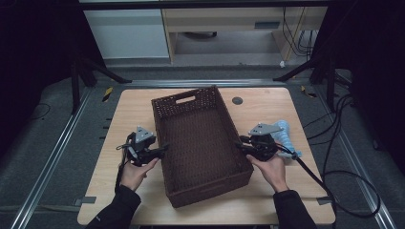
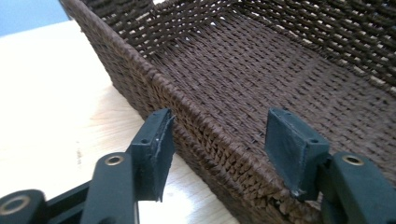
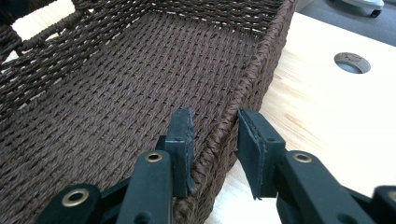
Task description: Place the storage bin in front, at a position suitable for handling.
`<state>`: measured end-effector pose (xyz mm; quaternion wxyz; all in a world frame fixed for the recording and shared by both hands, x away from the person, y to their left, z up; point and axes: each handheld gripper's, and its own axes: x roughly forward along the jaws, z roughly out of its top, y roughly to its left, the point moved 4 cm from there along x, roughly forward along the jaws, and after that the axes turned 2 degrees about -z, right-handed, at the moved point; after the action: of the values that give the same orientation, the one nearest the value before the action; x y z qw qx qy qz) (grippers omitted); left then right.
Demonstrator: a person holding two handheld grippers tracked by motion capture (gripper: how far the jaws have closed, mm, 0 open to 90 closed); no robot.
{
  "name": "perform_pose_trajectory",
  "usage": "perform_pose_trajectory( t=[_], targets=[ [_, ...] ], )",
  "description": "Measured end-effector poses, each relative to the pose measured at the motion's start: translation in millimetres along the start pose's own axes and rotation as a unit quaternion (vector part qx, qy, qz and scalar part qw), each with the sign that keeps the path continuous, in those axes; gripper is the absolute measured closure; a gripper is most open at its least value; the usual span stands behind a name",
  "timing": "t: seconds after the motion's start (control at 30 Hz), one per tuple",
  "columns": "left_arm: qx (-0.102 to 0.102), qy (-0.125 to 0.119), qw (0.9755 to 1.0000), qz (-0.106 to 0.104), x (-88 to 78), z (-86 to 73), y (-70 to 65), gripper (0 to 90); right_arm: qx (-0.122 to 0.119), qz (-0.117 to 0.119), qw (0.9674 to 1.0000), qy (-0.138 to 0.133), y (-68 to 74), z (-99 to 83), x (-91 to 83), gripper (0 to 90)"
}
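Now: left gripper [image 2: 217, 149] straddles basket [image 1: 200, 143] wall, jaws wide, not pinching; right gripper [image 3: 215, 149] narrow, nearly clamping opposite wall.

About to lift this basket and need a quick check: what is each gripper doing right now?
Left gripper: open, jaws straddling the wicker basket wall, pads not pressing.
Right gripper: jaws astride the opposite wall, narrow gap visible, not yet clamped.

Dim room around a light wooden table [image 1: 267, 102]

Grey floor [image 1: 43, 157] surrounds the table; metal rails [image 1: 52, 157] run beside it, black cables [image 1: 344, 143] coil at its right, and a pale wooden desk [image 1: 229, 21] stands beyond it.
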<state>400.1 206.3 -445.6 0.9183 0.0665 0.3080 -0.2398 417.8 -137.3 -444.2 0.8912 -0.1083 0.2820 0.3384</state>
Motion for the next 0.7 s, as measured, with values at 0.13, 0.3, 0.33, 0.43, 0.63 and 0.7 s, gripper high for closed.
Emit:
perform_pose_trajectory(
  t=[0.13, 0.3, 0.33, 0.43, 0.63, 0.7],
  targets=[
    [0.007, 0.004, 1.0, 0.001, 4.5, -0.5, -0.8, 47.2, 0.003, 0.0, 1.0, 0.002, 5.4, -3.0, -4.9, 64.9],
    [0.008, 0.009, 0.9999, -0.003, 9.4, -1.9, 1.7, 51.9, 0.005, 0.013, 0.9999, 0.007, 12.2, -5.4, -13.1, 61.5],
    [0.008, 0.009, 0.9999, -0.003, 9.4, -1.9, 1.7, 52.3, 0.004, 0.012, 0.9999, 0.003, 11.6, -4.2, -13.6, 59.6],
    [0.009, 0.009, 0.9999, -0.001, 11.9, -0.6, 1.9, 54.5, 0.009, 0.004, 0.9998, -0.016, 7.2, 1.7, -14.5, 55.3],
    [0.007, 0.003, 1.0, 0.001, 24.5, 8.0, 11.5, 59.7, 0.021, -0.019, 0.9991, -0.032, -5.9, 11.5, -3.2, 53.4],
    [0.008, 0.003, 1.0, 0.0, 27.2, 9.9, 13.1, 60.5, 0.021, -0.019, 0.9993, -0.027, -5.9, 10.0, 1.6, 55.0]
  ],
)
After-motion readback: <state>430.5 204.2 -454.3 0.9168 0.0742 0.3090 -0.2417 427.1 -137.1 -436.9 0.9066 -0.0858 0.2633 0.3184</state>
